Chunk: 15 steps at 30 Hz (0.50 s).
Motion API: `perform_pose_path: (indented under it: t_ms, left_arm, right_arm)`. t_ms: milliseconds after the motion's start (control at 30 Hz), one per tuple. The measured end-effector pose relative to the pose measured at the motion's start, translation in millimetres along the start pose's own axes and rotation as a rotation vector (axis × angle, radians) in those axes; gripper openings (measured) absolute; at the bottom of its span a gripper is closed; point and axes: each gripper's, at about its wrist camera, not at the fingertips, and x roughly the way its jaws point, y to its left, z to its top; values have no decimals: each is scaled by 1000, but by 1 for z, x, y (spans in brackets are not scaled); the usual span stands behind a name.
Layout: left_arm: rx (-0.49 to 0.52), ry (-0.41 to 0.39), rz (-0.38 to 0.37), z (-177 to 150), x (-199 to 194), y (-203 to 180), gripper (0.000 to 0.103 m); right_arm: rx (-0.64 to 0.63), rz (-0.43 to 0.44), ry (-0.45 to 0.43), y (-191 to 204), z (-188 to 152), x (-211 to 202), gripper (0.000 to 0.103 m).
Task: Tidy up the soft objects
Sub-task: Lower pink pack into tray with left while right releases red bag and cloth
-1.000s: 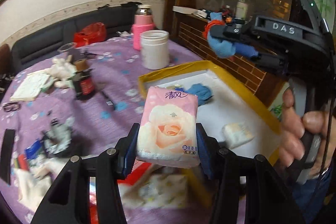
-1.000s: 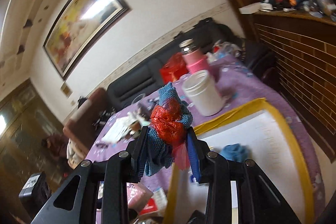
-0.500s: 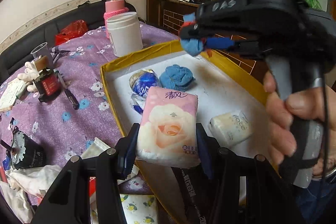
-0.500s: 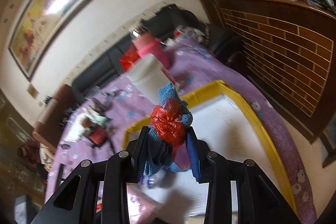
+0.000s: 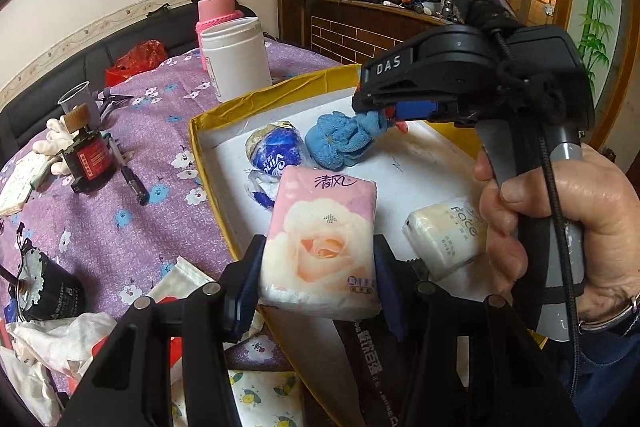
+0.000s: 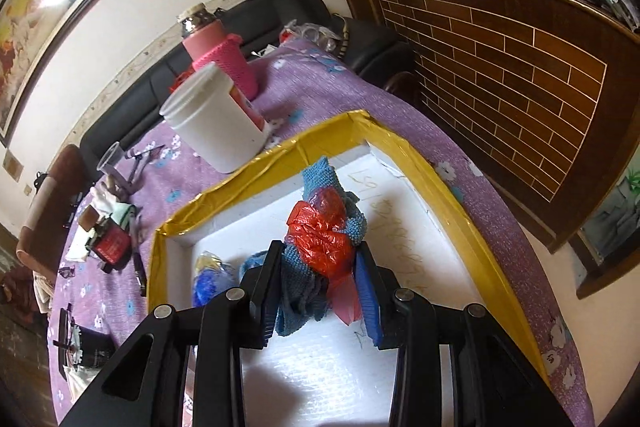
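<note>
Left to right: my left gripper (image 5: 318,263), jaws partly open, clamps a pink rose-print tissue pack (image 5: 320,239) above the yellow-rimmed tray's (image 5: 280,91) near left edge. My right gripper (image 6: 318,267), jaws narrower, pinches a blue cloth with red plastic (image 6: 324,231) over the tray's white floor.

Both views are lit by soft, even daylight, bright enough to keep colours clear. Fisheye distortion bends straight lines strongly toward the rims, and black vignette fills the corners. In the right wrist view, glare whitens the framed painting (image 6: 48,3) at ten o'clock, and a soft shadow falls on the tray floor (image 6: 320,367) at six o'clock. The centres are sharp; the edges soften slightly.
</note>
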Motion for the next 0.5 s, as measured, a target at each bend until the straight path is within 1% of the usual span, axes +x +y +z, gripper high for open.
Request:
perform_pose_path:
  t_ms: [67,200,267,333,367,500]
  left_arm:
    - [7,2,4,-1,2,0,50]
    - [12,-4,4,-2,1,-1,51]
    - [12,-8,1,-3,1,-1,52]
    - [12,-7,1,-3,1,-1,55]
    - [12,-5,-1,-3,1,-1,56]
    - [10,-11,-10,-2,-2,-1,57]
  right_arm:
    - [4,-7,5,-1,-1,3,37]
    - [17,-26,-9,-2,-1,0,41]
    - [23,-10,-18,-2,1,-4,45]
    - [21,-19,-31,-1,1,-8,60]
    - [21,-20,-35,0,1,-9,63]
    - [26,-4,-59,1,2,-16,64]
